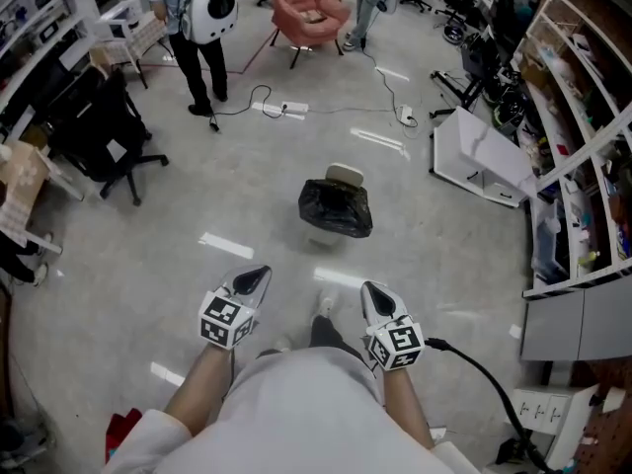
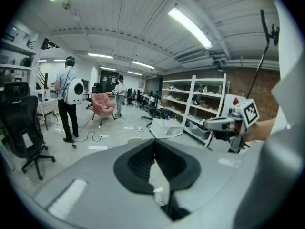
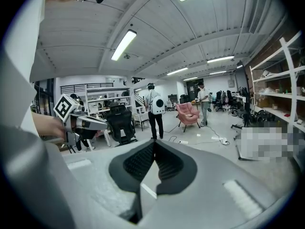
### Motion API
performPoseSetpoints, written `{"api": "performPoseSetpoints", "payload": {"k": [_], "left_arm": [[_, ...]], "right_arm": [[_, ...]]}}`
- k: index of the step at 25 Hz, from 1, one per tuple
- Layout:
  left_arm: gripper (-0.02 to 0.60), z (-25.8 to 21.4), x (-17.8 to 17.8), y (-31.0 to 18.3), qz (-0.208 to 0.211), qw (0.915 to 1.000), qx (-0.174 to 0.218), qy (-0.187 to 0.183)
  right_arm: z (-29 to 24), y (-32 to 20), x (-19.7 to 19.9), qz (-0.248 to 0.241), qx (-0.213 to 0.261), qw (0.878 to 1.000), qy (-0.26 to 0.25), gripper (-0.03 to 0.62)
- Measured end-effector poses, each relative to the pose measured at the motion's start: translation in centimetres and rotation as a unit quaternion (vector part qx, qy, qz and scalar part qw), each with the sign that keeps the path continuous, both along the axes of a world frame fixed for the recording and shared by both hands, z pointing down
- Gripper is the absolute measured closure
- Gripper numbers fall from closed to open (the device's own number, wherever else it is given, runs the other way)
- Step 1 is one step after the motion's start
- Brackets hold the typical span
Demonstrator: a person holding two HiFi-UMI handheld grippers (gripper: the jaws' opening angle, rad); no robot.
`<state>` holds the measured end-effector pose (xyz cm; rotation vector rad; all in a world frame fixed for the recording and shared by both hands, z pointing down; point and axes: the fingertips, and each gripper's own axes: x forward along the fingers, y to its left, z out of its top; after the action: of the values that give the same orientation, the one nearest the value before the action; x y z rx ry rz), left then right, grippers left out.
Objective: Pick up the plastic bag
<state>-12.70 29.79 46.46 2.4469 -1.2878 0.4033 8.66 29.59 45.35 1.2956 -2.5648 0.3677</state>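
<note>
No word, number or brand name can be read anywhere. The only printed marks are black-and-white square patterns on the marker cube (image 1: 226, 321) of the left gripper (image 1: 263, 271) and on the matching one of the right gripper (image 1: 367, 287). They bear no letters. Goods on the shelving (image 1: 583, 156) are too small to show print.
</note>
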Motion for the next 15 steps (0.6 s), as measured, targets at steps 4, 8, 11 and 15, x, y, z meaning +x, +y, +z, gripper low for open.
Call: {"api": "performPoseSetpoints", "payload": {"k": [4,8,11,15], "left_arm": [[0.578,0.2,0.4,-2.9,-0.011,0.9999,0.002,-0.003],[0.578,0.3,1.2,-6.3,-0.018,0.9998,0.001,-0.006],[0.578,0.5,2.0,-9.0,-0.024,0.9997,-0.006,-0.003],[0.578,0.9,3.1,-12.4,-0.032,0.9994,-0.015,-0.006]], "right_arm": [[0.3,-3.6,0.5,-0.008,-0.003,1.000,0.000,0.592],[0.8,-7.5,1.4,-0.013,-0.013,1.000,0.000,0.592],[1.0,-10.5,2.2,-0.015,-0.017,1.000,0.001,0.592],[1.5,-14.4,3.5,-0.020,-0.026,0.999,-0.001,0.592]]}}
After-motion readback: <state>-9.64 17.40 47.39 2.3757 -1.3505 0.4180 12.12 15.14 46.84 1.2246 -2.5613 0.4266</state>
